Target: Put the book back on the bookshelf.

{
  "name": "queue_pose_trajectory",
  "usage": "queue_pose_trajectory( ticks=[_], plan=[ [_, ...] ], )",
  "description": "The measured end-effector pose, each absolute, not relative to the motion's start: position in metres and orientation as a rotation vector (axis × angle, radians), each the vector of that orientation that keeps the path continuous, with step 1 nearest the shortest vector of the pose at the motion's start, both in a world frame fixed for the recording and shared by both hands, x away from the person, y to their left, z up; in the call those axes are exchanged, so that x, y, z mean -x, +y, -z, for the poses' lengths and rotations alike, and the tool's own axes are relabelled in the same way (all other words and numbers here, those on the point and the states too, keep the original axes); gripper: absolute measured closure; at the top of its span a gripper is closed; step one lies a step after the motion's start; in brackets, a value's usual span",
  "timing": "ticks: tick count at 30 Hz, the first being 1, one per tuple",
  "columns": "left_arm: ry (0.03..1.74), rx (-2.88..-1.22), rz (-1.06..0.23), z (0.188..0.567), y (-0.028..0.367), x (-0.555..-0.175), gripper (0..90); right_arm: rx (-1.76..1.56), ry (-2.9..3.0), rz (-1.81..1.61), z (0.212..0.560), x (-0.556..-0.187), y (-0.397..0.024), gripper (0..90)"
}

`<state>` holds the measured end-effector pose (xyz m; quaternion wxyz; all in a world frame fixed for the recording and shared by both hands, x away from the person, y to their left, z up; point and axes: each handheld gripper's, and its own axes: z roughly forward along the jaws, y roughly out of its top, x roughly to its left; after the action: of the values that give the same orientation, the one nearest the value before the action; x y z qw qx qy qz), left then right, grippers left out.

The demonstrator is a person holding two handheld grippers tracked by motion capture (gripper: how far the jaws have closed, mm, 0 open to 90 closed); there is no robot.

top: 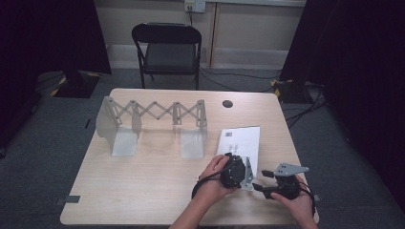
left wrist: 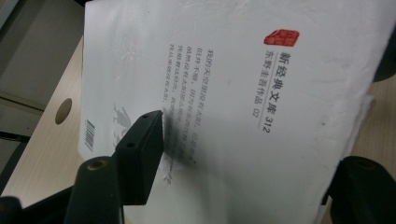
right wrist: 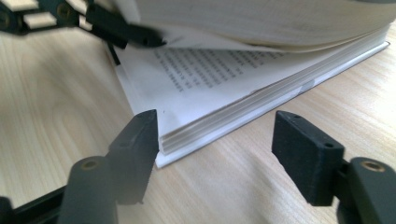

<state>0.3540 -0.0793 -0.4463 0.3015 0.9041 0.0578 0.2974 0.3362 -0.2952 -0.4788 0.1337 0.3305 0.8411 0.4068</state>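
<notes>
A white paperback book [top: 243,138] lies on the right part of the wooden table [top: 143,191]. Its back cover [left wrist: 233,70] carries Chinese print, a red seal and a barcode. My left gripper [left wrist: 250,140] is shut on the cover and a thick bunch of upper pages, one jaw on top of the cover and the other under the page edges. That bunch is lifted off the lower pages [right wrist: 210,79], and one of the left gripper's fingers [right wrist: 128,31] sits under it. My right gripper [right wrist: 215,119] is open, low over the table, its jaws on either side of the book's near corner without touching it.
A grey expanding scissor-style rack [top: 153,124] stands across the back left of the table. A round dark hole [top: 227,103] is in the tabletop behind the book. A black folding chair [top: 167,47] stands beyond the far edge. Both hands sit near the front right edge.
</notes>
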Motion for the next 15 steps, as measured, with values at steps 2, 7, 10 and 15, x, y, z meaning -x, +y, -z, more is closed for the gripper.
queue_pose_trajectory(
  ticks=[2, 7, 10, 15],
  plan=[
    [0.162, -2.421, -0.767, 0.441, -0.080, -0.356, 37.5, -0.929, 2.444, -1.180, 0.480, -0.335, -0.296, 29.9],
    [0.214, -2.443, -0.730, 0.423, -0.077, -0.360, 43.5, -0.884, 2.471, -1.161, 0.484, -0.335, -0.298, 27.1],
    [0.243, -2.449, -0.699, 0.413, -0.074, -0.363, 46.0, -0.871, 2.488, -1.149, 0.487, -0.334, -0.301, 26.2],
    [0.291, -2.465, -0.646, 0.395, -0.074, -0.363, 49.4, -0.857, 2.508, -1.103, 0.490, -0.333, -0.307, 22.9]
  ],
)
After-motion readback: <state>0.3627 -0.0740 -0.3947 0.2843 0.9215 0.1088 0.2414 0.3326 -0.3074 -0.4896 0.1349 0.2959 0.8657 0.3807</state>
